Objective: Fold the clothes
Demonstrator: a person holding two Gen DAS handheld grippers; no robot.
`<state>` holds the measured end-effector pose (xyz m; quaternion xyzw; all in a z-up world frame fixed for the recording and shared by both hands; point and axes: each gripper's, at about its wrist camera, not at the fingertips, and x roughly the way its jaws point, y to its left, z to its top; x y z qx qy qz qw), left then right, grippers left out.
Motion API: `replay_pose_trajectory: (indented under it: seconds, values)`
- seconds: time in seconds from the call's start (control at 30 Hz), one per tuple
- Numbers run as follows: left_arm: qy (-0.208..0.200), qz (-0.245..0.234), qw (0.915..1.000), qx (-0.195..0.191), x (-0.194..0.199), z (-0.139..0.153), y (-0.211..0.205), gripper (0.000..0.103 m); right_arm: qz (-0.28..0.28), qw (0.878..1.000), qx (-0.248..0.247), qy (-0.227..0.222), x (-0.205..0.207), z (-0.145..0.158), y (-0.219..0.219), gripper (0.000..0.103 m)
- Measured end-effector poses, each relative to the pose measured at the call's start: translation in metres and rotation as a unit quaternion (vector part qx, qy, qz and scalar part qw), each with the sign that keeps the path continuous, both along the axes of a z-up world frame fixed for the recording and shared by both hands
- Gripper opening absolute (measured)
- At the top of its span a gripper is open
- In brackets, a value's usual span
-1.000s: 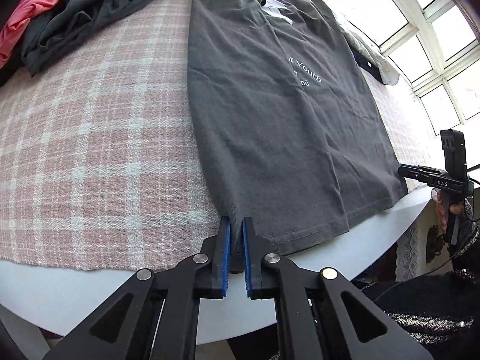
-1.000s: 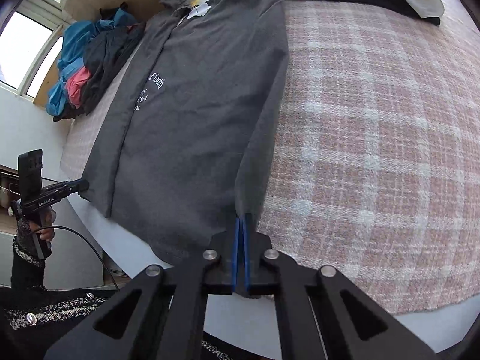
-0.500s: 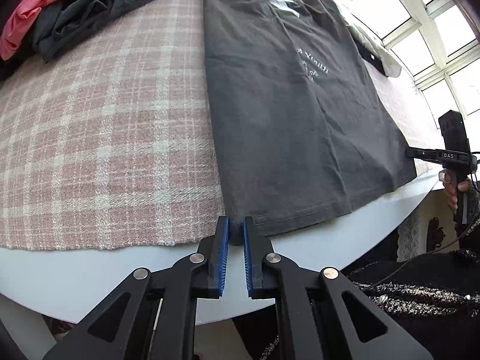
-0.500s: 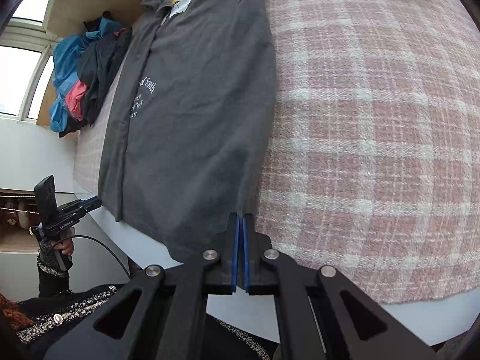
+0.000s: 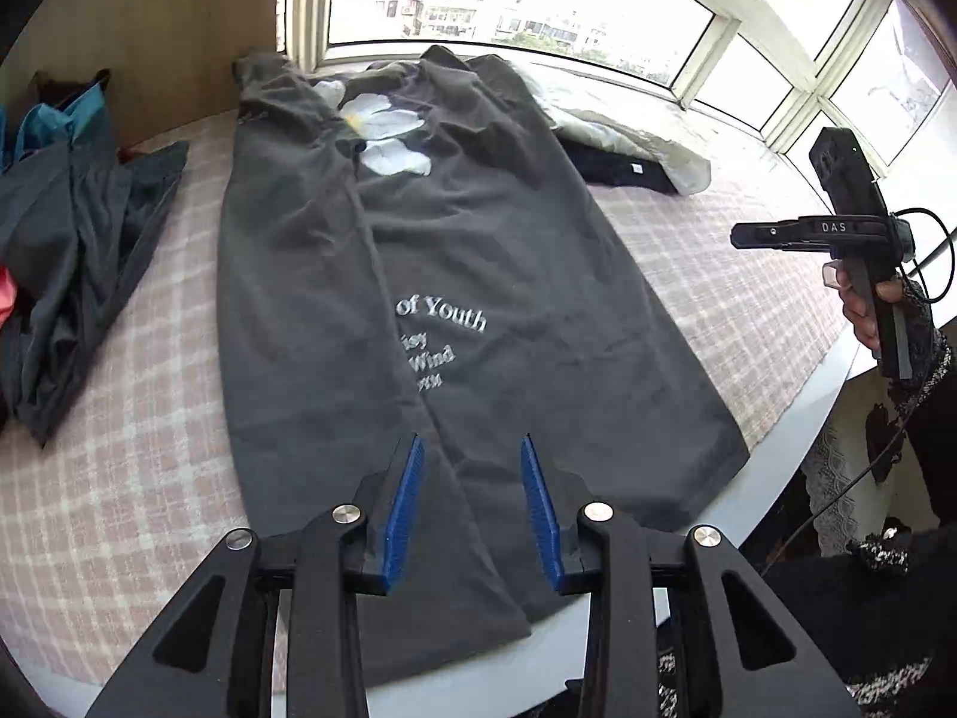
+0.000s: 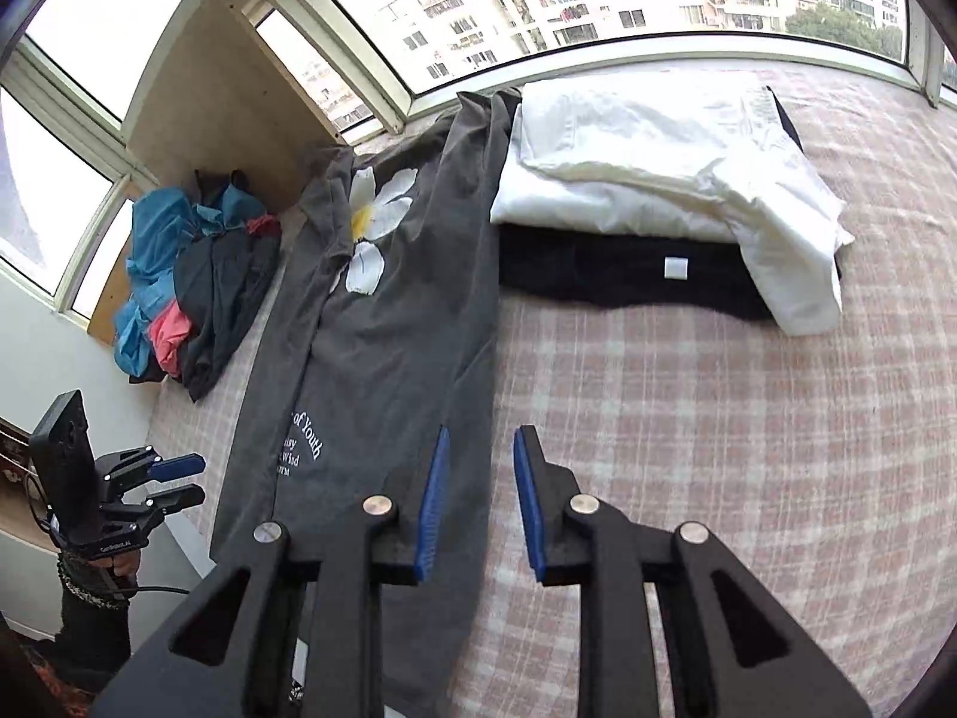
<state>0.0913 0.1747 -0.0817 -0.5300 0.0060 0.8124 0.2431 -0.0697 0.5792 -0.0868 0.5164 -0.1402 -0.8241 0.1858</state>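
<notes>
Both sets of jaws now stand apart, holding nothing; half a second ago each was clamped on the hem of the dark grey t-shirt (image 5: 335, 299), so the shirt has just been let go. Left gripper (image 5: 472, 496) hovers over the shirt's near hem, right gripper (image 6: 478, 490) over its right edge where cloth meets the pink plaid tablecloth (image 6: 718, 419). Going left to right from the shirt as landmark: a heap of unfolded clothes (image 6: 191, 287) lies well to its left by the wooden wall; the shirt itself lies lengthwise on the table, left side folded in over the middle, covering part of the white lettering (image 5: 442, 314), flower print (image 5: 386, 125) at the far end, near hem hanging slightly past the table edge; just beside its far right corner sits a stack with a white garment (image 6: 670, 161) on top of a black one (image 6: 628, 275). Judgement: lengthwise fold looks laid and released; the crosswise fold probably comes next, needing a fresh grab.
</notes>
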Motion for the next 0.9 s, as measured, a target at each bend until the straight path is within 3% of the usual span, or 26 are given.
replay_pose_trajectory:
  seconds: [0.17, 0.37, 0.47, 0.6, 0.73, 0.87, 0.9]
  values:
    - [0.037, -0.055, 0.9976, 0.022, -0.118, 0.014, 0.097, 0.033, -0.01, 0.997, 0.06, 0.047, -0.079, 0.011, -0.005, 0.023]
    - [0.027, -0.013, 0.998, 0.055, -0.289, -0.001, 0.165, 0.041, -0.011, 0.996, 0.08, 0.03, -0.147, -0.024, 0.0, 0.023]
    - [0.025, -0.002, 0.9995, 0.019, -0.347, -0.026, 0.193, 0.041, -0.013, 0.998, 0.057, 0.012, -0.159, -0.042, 0.008, 0.023]
    - [0.019, 0.002, 0.9991, -0.038, -0.387, -0.058, 0.208, 0.041, -0.02, 1.0, 0.02, 0.001, -0.164, -0.05, 0.022, 0.023]
    - [-0.003, 0.009, 0.9998, 0.017, -0.398, -0.069, 0.19, 0.04, -0.02, 1.0, 0.022, 0.006, -0.174, -0.044, 0.023, 0.023]
    - [0.011, -0.043, 0.9985, 0.033, -0.393, -0.064, 0.19, 0.004, -0.015, 1.0, 0.004, 0.016, -0.193, -0.033, 0.021, 0.023]
    - [0.018, -0.049, 0.9979, 0.038, -0.391, -0.059, 0.188, 0.002, -0.013, 1.0, -0.002, 0.018, -0.199, -0.03, 0.02, 0.023]
